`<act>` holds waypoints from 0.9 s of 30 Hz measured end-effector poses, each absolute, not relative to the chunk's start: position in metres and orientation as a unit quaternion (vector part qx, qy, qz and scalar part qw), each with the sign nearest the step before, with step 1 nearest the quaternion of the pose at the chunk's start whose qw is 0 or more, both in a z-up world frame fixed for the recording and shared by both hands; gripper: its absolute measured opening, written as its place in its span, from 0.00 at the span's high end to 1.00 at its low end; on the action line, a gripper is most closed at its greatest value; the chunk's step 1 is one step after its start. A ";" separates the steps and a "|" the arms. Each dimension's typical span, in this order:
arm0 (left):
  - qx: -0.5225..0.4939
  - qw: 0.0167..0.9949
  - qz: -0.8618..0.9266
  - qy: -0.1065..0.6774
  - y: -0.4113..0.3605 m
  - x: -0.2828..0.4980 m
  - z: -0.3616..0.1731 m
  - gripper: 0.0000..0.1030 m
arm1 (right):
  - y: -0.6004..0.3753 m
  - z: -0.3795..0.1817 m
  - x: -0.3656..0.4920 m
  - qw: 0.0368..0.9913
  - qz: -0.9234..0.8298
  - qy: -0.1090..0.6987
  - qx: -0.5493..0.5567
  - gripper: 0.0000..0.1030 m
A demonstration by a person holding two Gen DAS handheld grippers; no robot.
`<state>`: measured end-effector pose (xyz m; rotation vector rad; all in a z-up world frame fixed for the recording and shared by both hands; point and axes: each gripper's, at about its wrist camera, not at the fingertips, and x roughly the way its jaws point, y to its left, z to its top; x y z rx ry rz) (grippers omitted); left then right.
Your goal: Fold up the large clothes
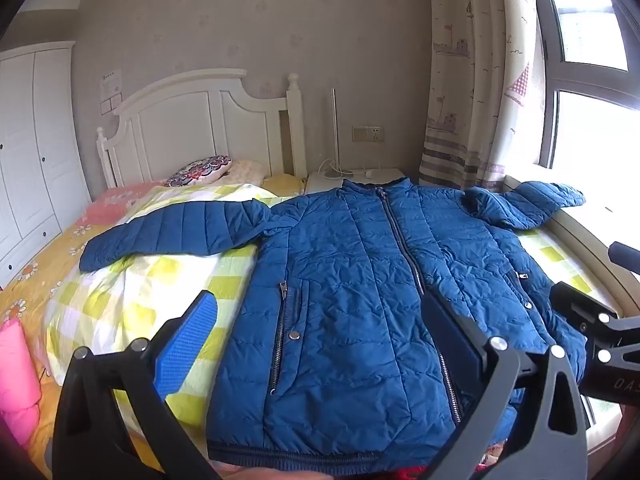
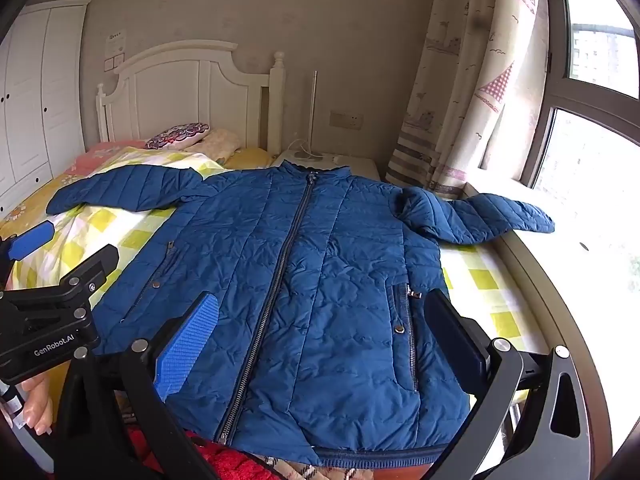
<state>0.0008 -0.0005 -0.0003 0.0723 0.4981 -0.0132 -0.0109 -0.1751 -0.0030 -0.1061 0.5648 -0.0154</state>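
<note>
A blue quilted puffer jacket point(image 1: 352, 280) lies flat and zipped on the bed, front up, collar toward the headboard, both sleeves spread out sideways. It also shows in the right wrist view point(image 2: 304, 272). My left gripper point(image 1: 316, 320) is open and empty, held above the jacket's lower left part near the hem. My right gripper point(image 2: 320, 320) is open and empty, above the lower right part near the hem. Each gripper shows at the edge of the other's view: the right one point(image 1: 592, 320) and the left one point(image 2: 60, 264).
The bed has a yellow-green checked quilt point(image 1: 132, 292) and pillows by the white headboard point(image 1: 200, 120). A white nightstand point(image 1: 352, 178) stands beyond the collar. A window sill point(image 2: 532, 248) and curtain point(image 2: 460, 100) border the right side; a wardrobe point(image 1: 28, 140) is at left. Red fabric point(image 2: 228, 460) lies below the hem.
</note>
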 end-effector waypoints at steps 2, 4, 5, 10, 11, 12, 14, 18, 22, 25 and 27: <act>0.036 0.969 -0.007 0.245 0.000 0.001 0.000 0.02 | -0.175 -0.003 -0.011 0.959 -0.008 0.277 -0.052 0.04; 0.037 0.968 -0.005 0.247 -0.001 0.002 0.000 0.02 | -0.175 -0.003 -0.011 0.959 -0.009 0.278 -0.053 0.04; 0.036 0.968 -0.005 0.247 -0.001 0.002 0.000 0.02 | -0.174 -0.003 -0.011 0.959 -0.009 0.277 -0.053 0.04; 0.038 0.968 -0.008 0.248 -0.003 0.002 -0.008 0.02 | -0.177 -0.003 -0.011 0.959 -0.006 0.278 -0.049 0.04; 0.039 0.968 -0.009 0.249 -0.004 0.002 -0.010 0.02 | -0.177 -0.003 -0.012 0.959 -0.005 0.278 -0.050 0.04; 0.039 0.968 -0.009 0.249 -0.004 0.002 -0.011 0.02 | -0.177 -0.003 -0.012 0.959 -0.005 0.279 -0.050 0.04; 0.038 0.968 -0.009 0.249 -0.004 0.003 -0.013 0.02 | -0.176 -0.003 -0.012 0.959 -0.005 0.279 -0.050 0.04; 0.039 0.967 -0.010 0.251 -0.002 0.002 -0.011 0.02 | -0.172 -0.006 -0.012 0.959 -0.003 0.279 -0.050 0.04; 0.038 0.967 -0.010 0.252 -0.002 0.002 -0.007 0.02 | -0.175 -0.006 -0.011 0.959 0.000 0.279 -0.050 0.04; 0.037 0.967 -0.009 0.252 -0.002 0.002 -0.007 0.02 | -0.175 -0.006 -0.011 0.959 0.001 0.280 -0.049 0.04; 0.037 0.967 -0.009 0.252 -0.001 0.002 -0.007 0.02 | -0.174 -0.006 -0.011 0.959 0.001 0.279 -0.049 0.04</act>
